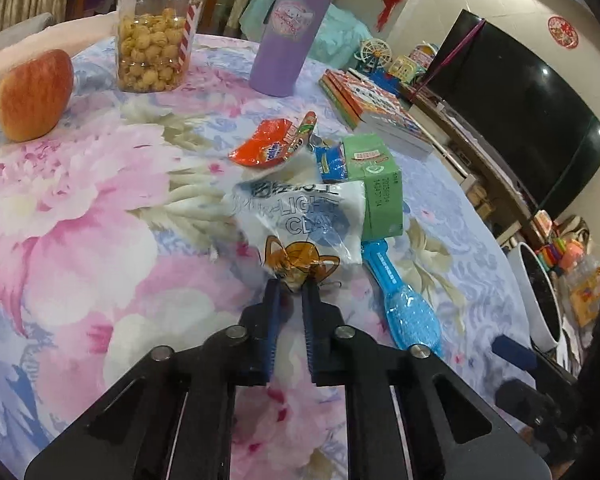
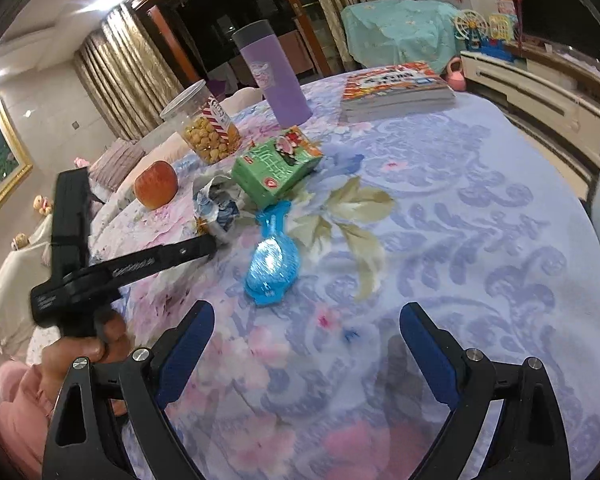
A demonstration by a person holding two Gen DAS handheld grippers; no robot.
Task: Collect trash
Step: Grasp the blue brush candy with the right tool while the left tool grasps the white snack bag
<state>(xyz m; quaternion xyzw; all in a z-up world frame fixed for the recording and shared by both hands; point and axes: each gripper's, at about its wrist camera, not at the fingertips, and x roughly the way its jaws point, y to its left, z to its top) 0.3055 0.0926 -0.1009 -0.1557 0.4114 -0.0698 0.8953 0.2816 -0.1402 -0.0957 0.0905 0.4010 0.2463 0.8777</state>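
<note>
left gripper (image 1: pixel 291 286) has its jaws pinched on the clear plastic bag (image 1: pixel 300 224) beside the green box (image 1: pixel 374 184); right gripper (image 2: pixel 306 330) hangs over the tabletop (image 2: pixel 480 220), jaws spread wide.

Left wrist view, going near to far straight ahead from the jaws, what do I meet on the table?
Clear crinkled wrapper printed with a cartoon mouse pinched in the left gripper → white clay packet → orange snack wrapper → tall purple tumbler.
</note>
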